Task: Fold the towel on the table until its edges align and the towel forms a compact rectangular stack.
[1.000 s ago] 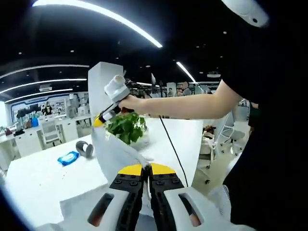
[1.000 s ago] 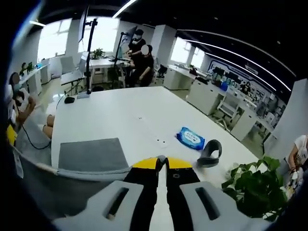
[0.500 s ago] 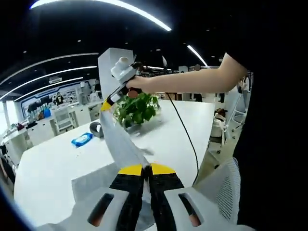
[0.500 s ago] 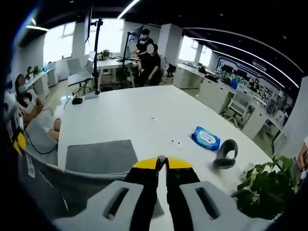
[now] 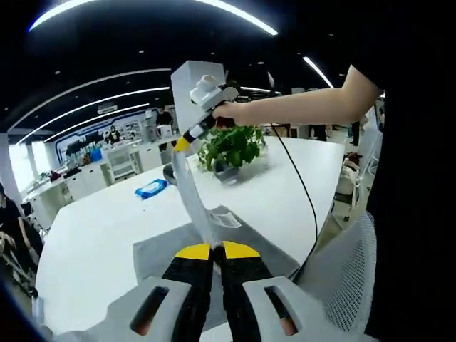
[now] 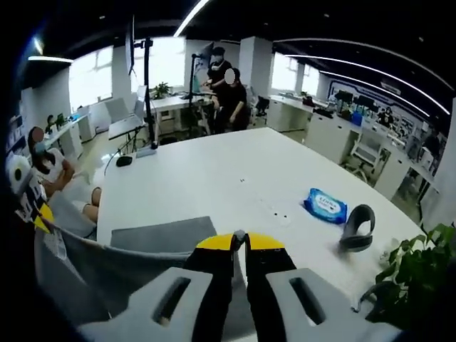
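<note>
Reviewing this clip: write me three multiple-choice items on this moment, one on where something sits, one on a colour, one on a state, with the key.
1. Where does the blue packet lie?
A. on the white table, beside the grey roll
B. on the floor
C. on top of the towel

2. What colour is the towel?
A. red
B. grey
C. green

3. How is the towel held?
A. flat and untouched
B. in one pair of tongs
C. stretched between both tongs, partly lifted off the table

Key: 1 A, the right gripper view shows the packet on the tabletop next to the roll. 2 B, the cloth is grey in both views. 3 C, the left tongs and right tongs each pinch an end, with the cloth taut between them and its lower part on the table.
</note>
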Motion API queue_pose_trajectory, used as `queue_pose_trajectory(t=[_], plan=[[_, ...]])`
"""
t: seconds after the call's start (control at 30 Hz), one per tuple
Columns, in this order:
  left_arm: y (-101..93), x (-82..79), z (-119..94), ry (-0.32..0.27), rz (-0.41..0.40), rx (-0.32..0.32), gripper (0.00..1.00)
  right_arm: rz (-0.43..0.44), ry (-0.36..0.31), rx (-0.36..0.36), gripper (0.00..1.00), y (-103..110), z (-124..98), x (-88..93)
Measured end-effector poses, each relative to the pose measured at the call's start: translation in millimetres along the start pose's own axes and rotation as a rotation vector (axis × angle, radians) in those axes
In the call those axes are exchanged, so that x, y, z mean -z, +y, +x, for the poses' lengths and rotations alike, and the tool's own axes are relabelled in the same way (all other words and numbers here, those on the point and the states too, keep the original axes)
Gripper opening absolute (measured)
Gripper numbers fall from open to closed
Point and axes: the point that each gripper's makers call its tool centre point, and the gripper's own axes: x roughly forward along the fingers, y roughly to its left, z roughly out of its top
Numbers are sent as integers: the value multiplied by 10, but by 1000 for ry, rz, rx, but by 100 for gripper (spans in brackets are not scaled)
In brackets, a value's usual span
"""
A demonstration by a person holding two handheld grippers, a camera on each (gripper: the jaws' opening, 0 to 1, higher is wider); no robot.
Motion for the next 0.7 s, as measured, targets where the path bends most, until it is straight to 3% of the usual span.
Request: queue_pose_trajectory(t=[0.47,0.7], plan=[[346,364,-11,78,-99,-84,3,109,-1,-53,2,133,348,98],[392,631,19,138,-118,-88,3,123,25,-72,2,226,583,181]])
